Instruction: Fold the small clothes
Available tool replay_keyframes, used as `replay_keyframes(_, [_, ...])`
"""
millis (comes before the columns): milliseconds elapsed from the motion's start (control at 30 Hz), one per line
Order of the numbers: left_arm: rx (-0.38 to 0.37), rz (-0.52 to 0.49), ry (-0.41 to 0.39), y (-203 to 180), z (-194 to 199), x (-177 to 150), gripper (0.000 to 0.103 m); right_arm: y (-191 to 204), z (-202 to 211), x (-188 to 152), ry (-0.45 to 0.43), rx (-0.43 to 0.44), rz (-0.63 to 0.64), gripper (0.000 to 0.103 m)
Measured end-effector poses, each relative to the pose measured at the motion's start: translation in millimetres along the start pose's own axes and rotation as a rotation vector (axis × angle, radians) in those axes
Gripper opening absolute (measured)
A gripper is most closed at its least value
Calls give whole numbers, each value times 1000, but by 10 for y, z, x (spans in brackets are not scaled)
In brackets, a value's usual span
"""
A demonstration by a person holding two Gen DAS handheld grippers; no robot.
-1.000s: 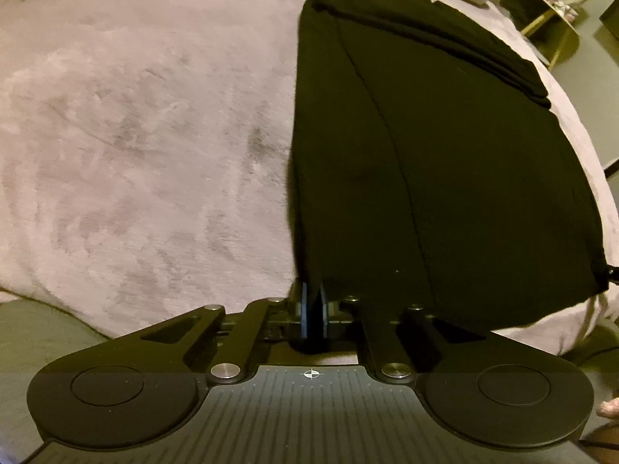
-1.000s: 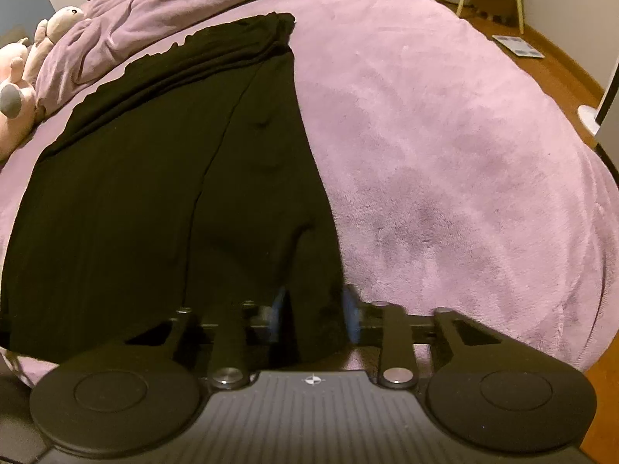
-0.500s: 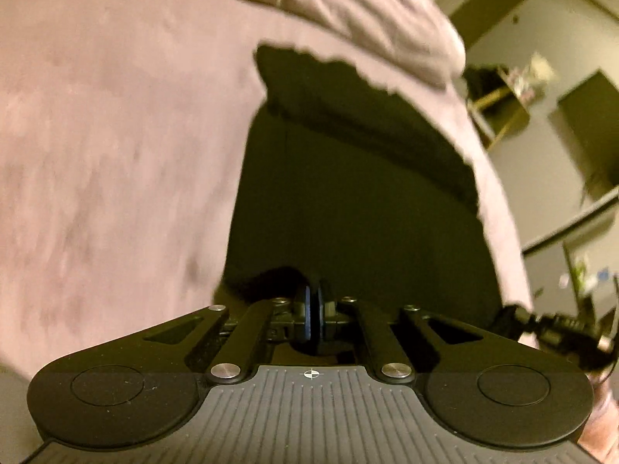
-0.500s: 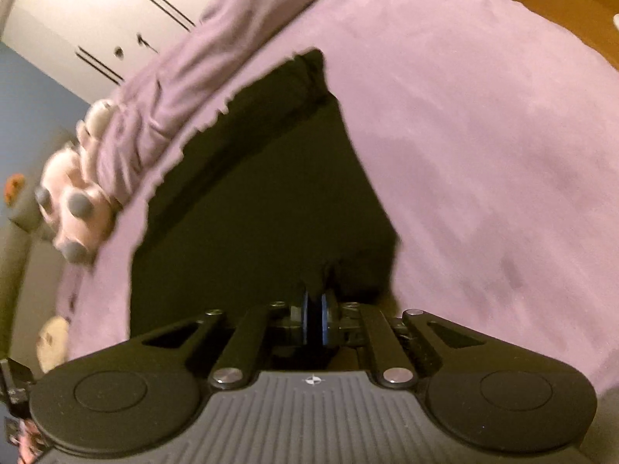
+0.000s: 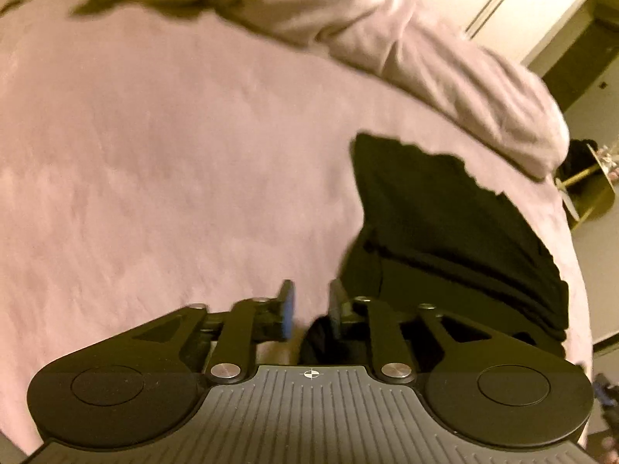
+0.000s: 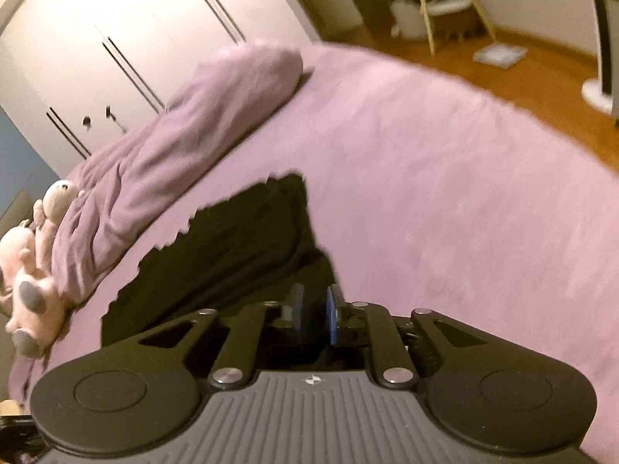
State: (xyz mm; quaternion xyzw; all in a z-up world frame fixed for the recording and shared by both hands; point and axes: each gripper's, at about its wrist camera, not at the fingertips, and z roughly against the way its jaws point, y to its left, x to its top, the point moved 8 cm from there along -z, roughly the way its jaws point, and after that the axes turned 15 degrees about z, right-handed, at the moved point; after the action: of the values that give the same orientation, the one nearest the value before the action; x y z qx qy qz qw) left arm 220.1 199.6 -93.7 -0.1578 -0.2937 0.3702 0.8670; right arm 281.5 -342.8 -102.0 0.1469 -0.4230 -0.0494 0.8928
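A black garment lies folded over on the purple bedspread; it also shows in the right wrist view. My left gripper is open at the garment's near left corner, with bedspread and a bit of black cloth between its blue pads. My right gripper is open a small gap at the garment's near right corner, over black cloth.
A rumpled purple duvet lies along the far side of the bed. Pink plush toys sit at its left end. White wardrobe doors stand behind. Wooden floor and a stool lie to the right.
Both grippers carried the near hem forward over the garment, folding it shorter, then opened and let the cloth go. Both cameras have tilted upward.
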Motion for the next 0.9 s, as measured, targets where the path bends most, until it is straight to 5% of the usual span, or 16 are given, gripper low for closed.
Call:
replay_keyframes(233, [8,-405,-13,3,70,-327,36,52,30,-181,35,-28,277,33])
replay_keyframes(367, [30,-530,1,-10,-19,-501,46,155,-79,-296,73,-29,366,38])
replay_keyframes(667, [-7,-525,-36,-350,-340,-408,46,405,-279,-285,86,-23,435,42])
replay_keyframes(767, [-25,-539,-54,-440,-341,-445,41,383,-381,-225,89,-44,431,42])
replay_keyframes(900, [-39,-480,-69,-470,-343,-381,22,313,-487,-144,86,-79,417,42])
